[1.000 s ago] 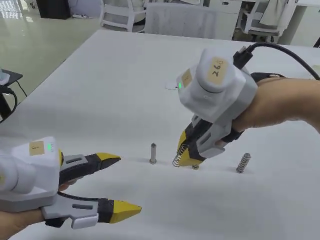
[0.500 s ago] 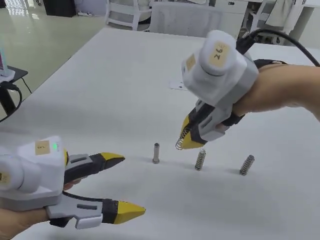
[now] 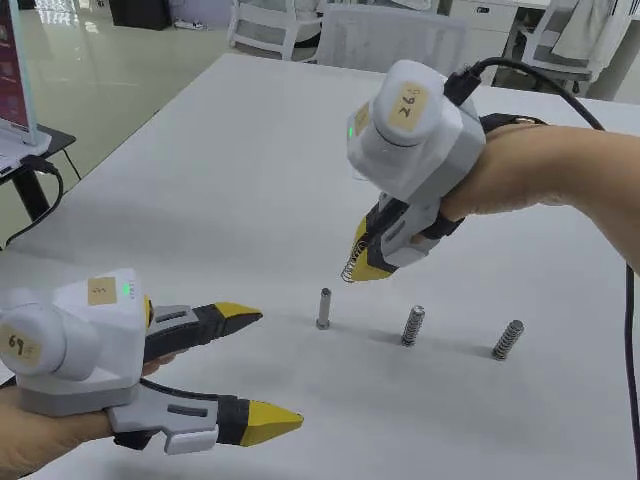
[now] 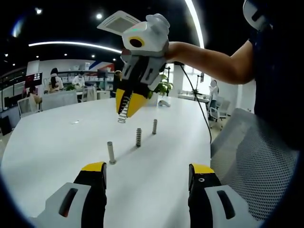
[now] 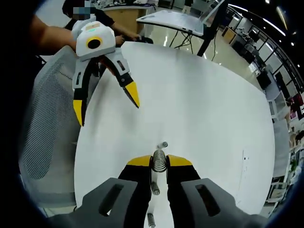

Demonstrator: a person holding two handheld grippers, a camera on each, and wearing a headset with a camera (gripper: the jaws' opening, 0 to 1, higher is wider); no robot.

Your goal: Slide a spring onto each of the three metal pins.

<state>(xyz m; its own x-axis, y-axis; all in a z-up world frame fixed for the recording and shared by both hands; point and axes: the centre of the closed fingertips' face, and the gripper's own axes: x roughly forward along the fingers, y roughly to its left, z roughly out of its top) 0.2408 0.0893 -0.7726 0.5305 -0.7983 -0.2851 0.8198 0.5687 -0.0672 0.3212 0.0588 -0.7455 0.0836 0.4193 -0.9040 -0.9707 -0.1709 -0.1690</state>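
- I'm looking at a plain white table (image 3: 200, 180) in an office-like room, with a glossy floor and chairs (image 3: 390, 40) past its far edge.
- Three pins stand in a row on it: a bare pin (image 3: 324, 308) at the left, then a middle pin (image 3: 412, 325) and a far pin (image 3: 508, 340), each wearing a spring.
- My right gripper (image 3: 362, 262) is pinched on a loose spring (image 3: 352, 262), in the air above the bare pin.
- My left gripper (image 3: 275, 368) has its jaws wide and empty.
- Handwritten tags read "26" on the right gripper and "69" on the left.

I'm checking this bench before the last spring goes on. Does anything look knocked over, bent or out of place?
Nothing stands out. The bare pin stands upright, the middle spring and end spring sit on their pins, and the right gripper holds the third spring in its jaws.
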